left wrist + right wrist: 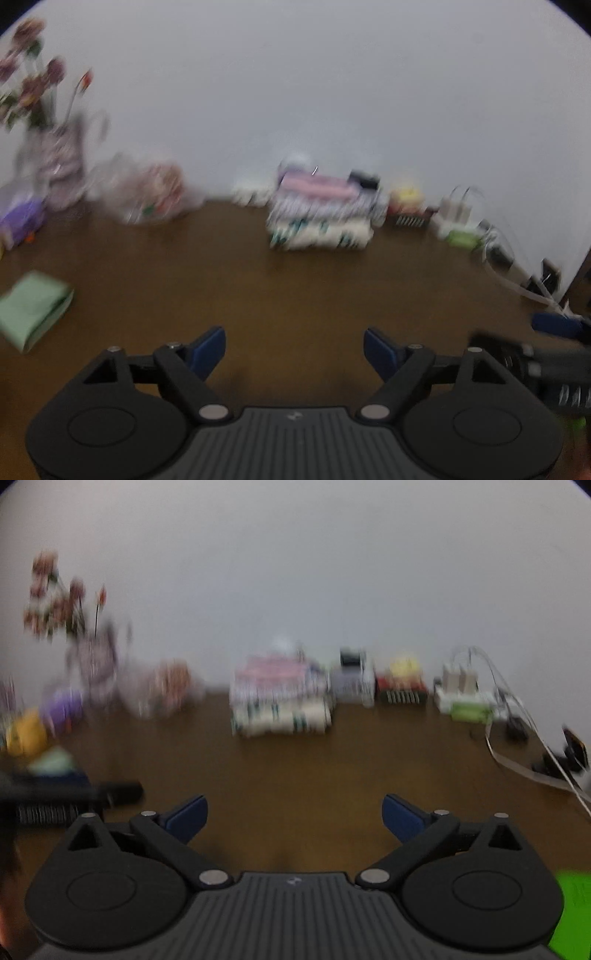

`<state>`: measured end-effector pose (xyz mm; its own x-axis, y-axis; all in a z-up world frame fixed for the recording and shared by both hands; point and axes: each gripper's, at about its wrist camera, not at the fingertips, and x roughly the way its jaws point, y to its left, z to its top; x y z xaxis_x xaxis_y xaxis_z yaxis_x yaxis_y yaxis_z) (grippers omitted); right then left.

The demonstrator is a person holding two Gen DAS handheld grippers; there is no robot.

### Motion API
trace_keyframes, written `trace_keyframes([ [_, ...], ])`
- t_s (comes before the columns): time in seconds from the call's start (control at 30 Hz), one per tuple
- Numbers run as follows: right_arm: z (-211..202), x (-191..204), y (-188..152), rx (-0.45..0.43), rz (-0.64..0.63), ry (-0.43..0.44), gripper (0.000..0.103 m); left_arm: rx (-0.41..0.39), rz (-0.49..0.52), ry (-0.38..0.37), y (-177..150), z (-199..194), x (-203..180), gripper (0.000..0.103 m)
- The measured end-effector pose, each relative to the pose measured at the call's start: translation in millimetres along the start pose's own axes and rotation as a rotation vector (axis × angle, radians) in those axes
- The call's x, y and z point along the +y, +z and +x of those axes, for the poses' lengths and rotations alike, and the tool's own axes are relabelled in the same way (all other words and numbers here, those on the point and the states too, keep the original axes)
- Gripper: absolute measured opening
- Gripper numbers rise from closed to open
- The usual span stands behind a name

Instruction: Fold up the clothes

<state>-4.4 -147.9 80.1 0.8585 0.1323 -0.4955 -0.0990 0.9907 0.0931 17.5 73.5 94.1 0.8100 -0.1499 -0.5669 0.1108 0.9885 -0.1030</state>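
Left wrist view shows a folded green cloth (35, 308) lying at the far left of the brown table (295, 288), well clear of the left hand-held gripper (294, 349), whose jaws stand wide with nothing between them. Further right, a stack of folded clothes (321, 214) sits against the wall. The right hand-held gripper (293, 818) is likewise wide open and empty. One garment looks finished; the next move likely calls for fetching an unfolded one, none visible here.

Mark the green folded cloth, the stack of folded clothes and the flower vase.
green folded cloth (33, 308), left wrist view, top face.
stack of folded clothes (321, 214), left wrist view, front side.
flower vase (64, 166), left wrist view, body.
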Motion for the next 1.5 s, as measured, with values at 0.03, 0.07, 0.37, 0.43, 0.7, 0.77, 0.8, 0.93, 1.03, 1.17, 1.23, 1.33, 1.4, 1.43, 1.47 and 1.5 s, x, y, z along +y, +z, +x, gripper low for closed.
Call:
trace_keyframes([
  [0.03,-3,-2,-14,0.023,-0.005,-0.011,0.102,0.007,-0.009,0.001,-10,2,-1,0.081],
  [0.07,-5,-5,-24,0.039,0.009,-0.021,0.103,0.014,-0.003,0.004,-16,5,-2,0.081],
  [0.37,-5,-15,-64,0.112,0.034,-0.066,0.103,0.070,0.099,0.017,-59,19,-27,0.082],
  [0.43,-6,-15,-68,0.110,0.021,-0.075,0.103,0.082,0.085,0.012,-63,23,-28,0.082],
  [0.7,3,-21,-72,0.143,0.033,-0.089,0.103,0.099,0.100,-0.015,-74,27,-38,0.086],
  [0.77,5,-20,-72,0.148,0.017,-0.100,0.103,0.091,0.108,-0.003,-76,28,-41,0.088],
  [0.8,6,-20,-72,0.152,0.011,-0.104,0.103,0.086,0.113,0.003,-77,28,-43,0.088],
  [0.93,9,-19,-71,0.159,-0.003,-0.114,0.102,0.079,0.120,0.023,-78,31,-43,0.096],
  [1.03,11,-19,-71,0.163,-0.010,-0.119,0.102,0.089,0.114,0.041,-76,34,-42,0.102],
  [1.17,7,-20,-72,0.164,-0.018,-0.115,0.102,0.091,0.118,0.028,-77,33,-42,0.103],
  [1.23,6,-21,-72,0.165,-0.023,-0.110,0.102,0.088,0.112,0.015,-78,31,-40,0.103],
  [1.33,4,-21,-73,0.166,-0.028,-0.107,0.102,0.089,0.115,0.017,-78,31,-41,0.103],
  [1.4,4,-20,-73,0.167,-0.029,-0.108,0.102,0.092,0.125,0.025,-79,32,-43,0.103],
  [1.43,4,-20,-73,0.167,-0.028,-0.108,0.102,0.092,0.125,0.026,-79,32,-44,0.103],
  [1.47,4,-20,-73,0.167,-0.027,-0.109,0.102,0.092,0.125,0.026,-79,32,-44,0.103],
  [1.5,4,-20,-73,0.167,-0.025,-0.110,0.102,0.092,0.125,0.026,-79,32,-44,0.103],
])
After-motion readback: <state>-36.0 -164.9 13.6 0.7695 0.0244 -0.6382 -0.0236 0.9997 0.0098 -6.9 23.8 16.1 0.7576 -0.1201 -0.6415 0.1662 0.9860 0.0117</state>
